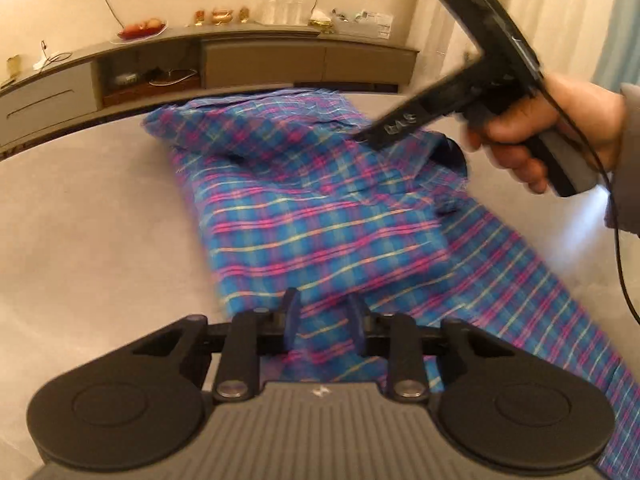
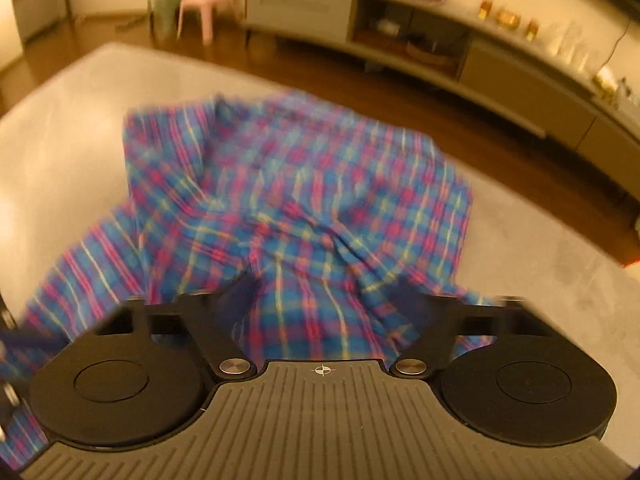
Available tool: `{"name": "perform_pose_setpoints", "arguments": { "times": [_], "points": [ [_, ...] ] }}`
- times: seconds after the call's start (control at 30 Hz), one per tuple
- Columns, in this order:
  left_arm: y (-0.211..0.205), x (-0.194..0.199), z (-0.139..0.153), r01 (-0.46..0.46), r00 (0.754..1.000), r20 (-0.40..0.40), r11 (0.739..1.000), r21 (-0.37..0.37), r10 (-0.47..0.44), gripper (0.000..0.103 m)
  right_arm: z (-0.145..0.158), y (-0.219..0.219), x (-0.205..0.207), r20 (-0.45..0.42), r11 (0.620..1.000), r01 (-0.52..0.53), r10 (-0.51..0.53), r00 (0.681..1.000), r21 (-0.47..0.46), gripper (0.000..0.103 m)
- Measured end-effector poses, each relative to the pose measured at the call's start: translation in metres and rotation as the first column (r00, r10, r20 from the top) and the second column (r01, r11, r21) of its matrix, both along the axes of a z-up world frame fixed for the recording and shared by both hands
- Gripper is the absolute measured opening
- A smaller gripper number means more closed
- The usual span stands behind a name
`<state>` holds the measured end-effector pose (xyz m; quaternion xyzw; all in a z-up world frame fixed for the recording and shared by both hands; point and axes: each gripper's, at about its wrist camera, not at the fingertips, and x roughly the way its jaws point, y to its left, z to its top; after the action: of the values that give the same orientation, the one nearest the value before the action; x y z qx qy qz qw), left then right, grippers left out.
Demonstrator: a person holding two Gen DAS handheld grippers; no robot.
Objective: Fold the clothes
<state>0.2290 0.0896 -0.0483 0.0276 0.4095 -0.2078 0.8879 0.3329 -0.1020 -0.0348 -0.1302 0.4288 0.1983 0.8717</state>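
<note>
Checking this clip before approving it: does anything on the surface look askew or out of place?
The plaid shirt is bunched rather than flat on the grey surface: its far end is rumpled and one part trails off toward the near right. That fits folding in progress. Nothing looks spilled or damaged; the right wrist view is blurred.

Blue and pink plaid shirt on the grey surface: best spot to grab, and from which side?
Probably the loose edge of the blue and pink plaid shirt nearest the cameras, where a flap trails off flat across the grey surface. Come in low from that near side, so one finger can slide under the thin single layer. The far half is bunched into thick folds, harder to pinch cleanly.
</note>
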Motion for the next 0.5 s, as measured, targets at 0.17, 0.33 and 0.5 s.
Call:
{"name": "perform_pose_setpoints", "arguments": {
  "times": [0.17,0.33,0.5],
  "points": [
    [0.003,0.001,0.0,-0.063,0.997,-0.034,0.998,-0.012,0.063,0.026,0.01,-0.034,-0.021,0.062,0.99,0.113,-0.119,0.991,0.082,0.0],
    [-0.004,-0.003,0.003,-0.063,0.998,-0.014,0.998,0.017,0.064,0.03,0.006,-0.056,-0.024,0.109,0.954,0.279,-0.268,0.957,-0.11,0.014],
    [-0.009,-0.001,0.002,-0.037,0.999,-0.006,0.999,0.027,0.037,0.043,0.04,-0.043,-0.04,0.234,0.973,0.221,-0.201,0.951,-0.066,0.053]
  ]
}}
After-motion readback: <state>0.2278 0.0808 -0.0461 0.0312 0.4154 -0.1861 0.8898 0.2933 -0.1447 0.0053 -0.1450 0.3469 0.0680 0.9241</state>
